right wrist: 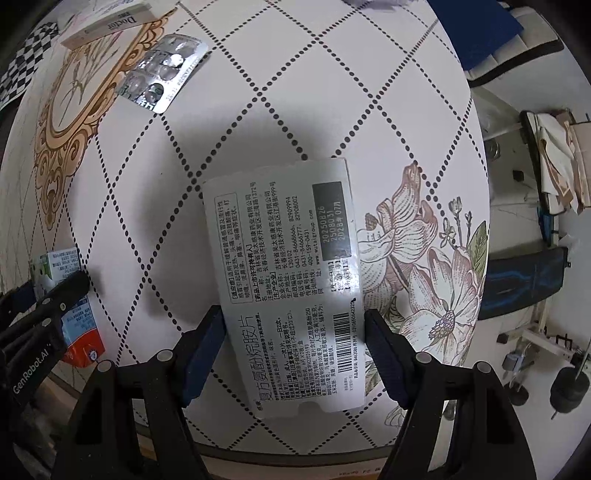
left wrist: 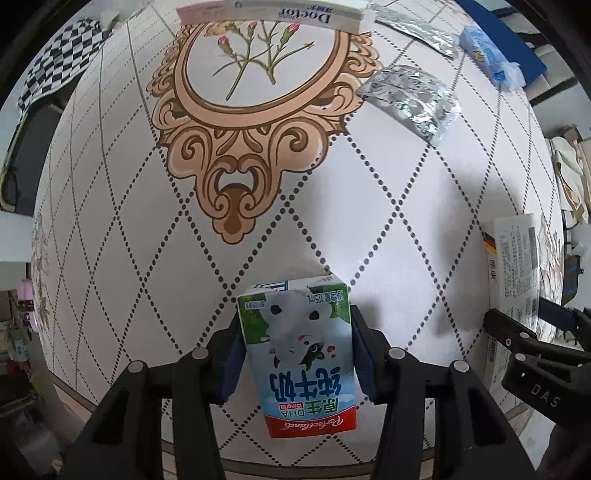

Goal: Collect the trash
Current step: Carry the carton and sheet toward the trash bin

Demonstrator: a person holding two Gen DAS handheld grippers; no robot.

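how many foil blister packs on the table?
2. One blister pack lies right of the floral medallion. A second blister pack lies farther back near the Doctor box, partly cut off; more may be out of view.

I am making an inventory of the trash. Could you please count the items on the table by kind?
Milk carton: 1
Medicine box, flat: 1
Foil blister packs: 2
Blue tissue pack: 1
"Doctor" box: 1
Total: 6

The right tongs (right wrist: 293, 347) straddle a white medicine box (right wrist: 284, 280) lying flat on the patterned tablecloth (right wrist: 332, 92).
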